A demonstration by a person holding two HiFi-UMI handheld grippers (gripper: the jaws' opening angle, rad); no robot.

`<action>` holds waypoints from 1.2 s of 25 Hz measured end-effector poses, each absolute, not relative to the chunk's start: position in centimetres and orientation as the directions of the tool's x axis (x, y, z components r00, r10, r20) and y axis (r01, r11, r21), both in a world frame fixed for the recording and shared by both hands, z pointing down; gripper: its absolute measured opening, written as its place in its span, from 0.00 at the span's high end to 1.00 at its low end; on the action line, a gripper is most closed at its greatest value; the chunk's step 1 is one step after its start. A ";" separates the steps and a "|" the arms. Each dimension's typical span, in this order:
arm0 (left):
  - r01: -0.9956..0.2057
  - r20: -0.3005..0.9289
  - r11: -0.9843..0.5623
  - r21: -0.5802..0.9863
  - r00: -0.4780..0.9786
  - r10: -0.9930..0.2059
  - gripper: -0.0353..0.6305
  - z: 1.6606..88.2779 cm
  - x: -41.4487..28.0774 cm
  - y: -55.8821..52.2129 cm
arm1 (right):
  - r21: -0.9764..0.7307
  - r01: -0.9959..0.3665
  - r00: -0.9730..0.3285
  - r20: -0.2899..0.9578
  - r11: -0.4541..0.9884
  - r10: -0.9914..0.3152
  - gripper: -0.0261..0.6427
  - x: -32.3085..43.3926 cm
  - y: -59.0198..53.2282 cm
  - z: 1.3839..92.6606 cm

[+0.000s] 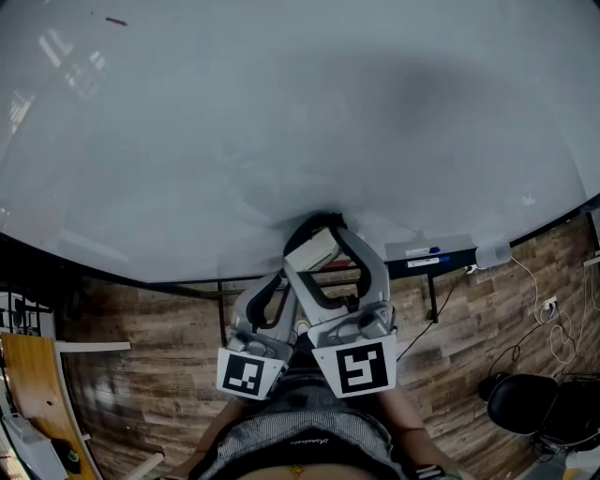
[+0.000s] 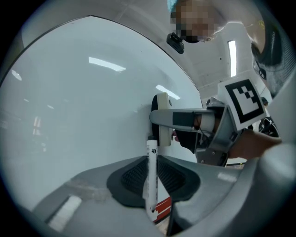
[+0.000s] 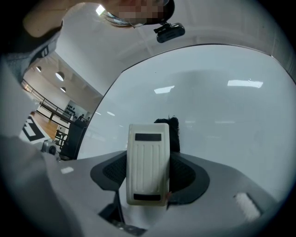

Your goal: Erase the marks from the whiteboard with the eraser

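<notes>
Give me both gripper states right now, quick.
Left gripper: closed, holding a white marker.
Right gripper: closed, holding the eraser.

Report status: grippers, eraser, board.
Right hand-held gripper shut on eraser, low on whiteboard. Left hand-held gripper shut on marker. One small mark top left; nothing in the way.

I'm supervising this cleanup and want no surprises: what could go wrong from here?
1. The left gripper is shut on a marker close to the board; if it is uncapped, its tip might add new marks.
2. The only mark I can see sits at the board's top left in the head view, far from the eraser in the right gripper; it could get missed.
</notes>
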State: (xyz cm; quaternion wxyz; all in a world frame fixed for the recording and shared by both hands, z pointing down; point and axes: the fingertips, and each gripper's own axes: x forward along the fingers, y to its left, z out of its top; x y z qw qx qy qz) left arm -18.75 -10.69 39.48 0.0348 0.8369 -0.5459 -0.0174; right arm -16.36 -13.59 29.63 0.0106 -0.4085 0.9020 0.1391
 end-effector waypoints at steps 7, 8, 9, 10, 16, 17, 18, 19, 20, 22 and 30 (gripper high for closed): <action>-0.912 -0.004 -0.407 0.045 0.407 -0.913 0.83 39.2 -16.8 -11.1 | 0.225 -0.749 -0.658 -0.146 0.623 -0.739 0.58 -13.5 -14.2 29.7; -0.914 0.001 -0.401 0.056 0.402 -0.916 0.83 39.2 -16.4 -11.2 | 0.226 -0.753 -0.654 -0.146 0.618 -0.743 0.58 -12.8 -14.4 29.8; -0.916 0.005 -0.396 0.065 0.397 -0.918 0.83 39.2 -16.0 -11.4 | 0.226 -0.758 -0.648 -0.144 0.612 -0.748 0.58 -12.0 -14.5 29.9; -0.917 0.008 -0.394 0.070 0.395 -0.919 0.83 39.2 -15.5 -11.6 | 0.225 -0.764 -0.640 -0.142 0.605 -0.755 0.58 -11.1 -14.8 30.0; -0.917 -0.002 -0.393 0.072 0.394 -0.919 0.83 38.4 -11.7 -13.3 | 0.229 -0.803 -0.585 -0.124 0.550 -0.802 0.58 -4.9 -16.5 30.7; -0.917 -0.004 -0.391 0.072 0.392 -0.920 0.83 38.2 -11.1 -13.6 | 0.232 -0.807 -0.577 -0.120 0.543 -0.808 0.58 -3.9 -16.8 30.8; -0.918 -0.005 -0.391 0.070 0.391 -0.920 0.83 38.0 -10.4 -13.9 | 0.233 -0.811 -0.570 -0.113 0.536 -0.814 0.58 -3.0 -17.0 30.9; -0.918 -0.008 -0.392 0.065 0.392 -0.920 0.83 37.8 -9.7 -14.2 | 0.235 -0.815 -0.563 -0.104 0.530 -0.820 0.58 -2.0 -17.3 31.1; -0.917 -0.011 -0.395 0.054 0.395 -0.919 0.83 37.6 -9.1 -14.4 | 0.238 -0.818 -0.556 -0.098 0.523 -0.825 0.58 -1.0 -17.5 31.2; -0.916 -0.017 -0.399 0.040 0.398 -0.917 0.83 37.2 -7.8 -14.8 | 0.248 -0.824 -0.542 -0.084 0.509 -0.836 0.58 0.8 -18.0 31.5; -0.924 -0.027 -0.379 0.042 0.378 -0.925 0.83 36.2 -4.6 -15.5 | 0.246 -0.812 -0.561 -0.081 0.529 -0.824 0.58 2.4 -18.3 32.0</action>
